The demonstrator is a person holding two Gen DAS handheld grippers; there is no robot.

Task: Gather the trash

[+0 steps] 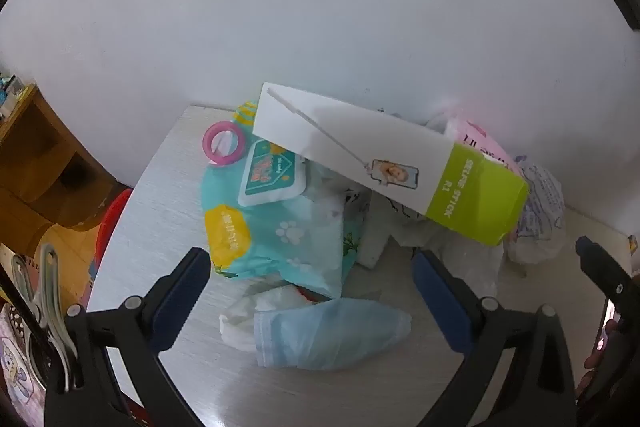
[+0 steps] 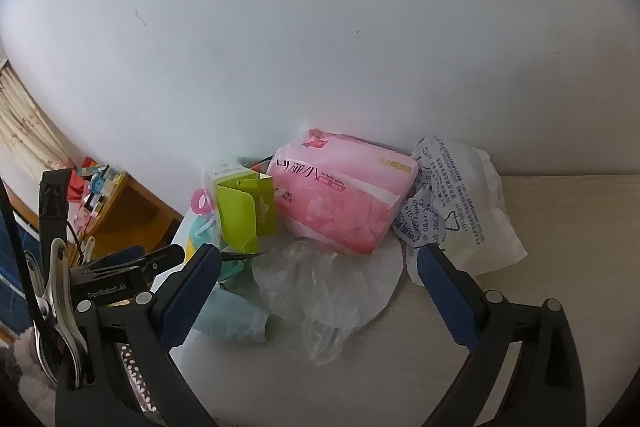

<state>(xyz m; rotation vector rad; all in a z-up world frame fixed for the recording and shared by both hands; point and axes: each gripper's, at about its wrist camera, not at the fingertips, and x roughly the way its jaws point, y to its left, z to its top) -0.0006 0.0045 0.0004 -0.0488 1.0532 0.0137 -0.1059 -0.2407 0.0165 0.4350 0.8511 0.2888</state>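
Observation:
A pile of trash lies on a pale table point(image 1: 160, 211) against a white wall. In the left wrist view I see a blue face mask point(image 1: 332, 335) nearest, a teal wet-wipe pack point(image 1: 280, 227), a pink ring point(image 1: 224, 143) and a white and green selfie-stick box point(image 1: 384, 163). My left gripper point(image 1: 312, 263) is open and empty, just above the mask. In the right wrist view a pink pack point(image 2: 344, 191), a clear plastic bag point(image 2: 328, 283), a printed white wrapper point(image 2: 460, 203) and the green box end point(image 2: 244, 211) show. My right gripper point(image 2: 320, 259) is open and empty over the clear bag.
A wooden shelf unit point(image 1: 36, 163) stands left of the table, with a red object point(image 1: 112, 223) beside the table edge. The right gripper's finger point(image 1: 600, 267) shows at the right of the left wrist view. The left gripper point(image 2: 120, 267) shows at the left of the right wrist view.

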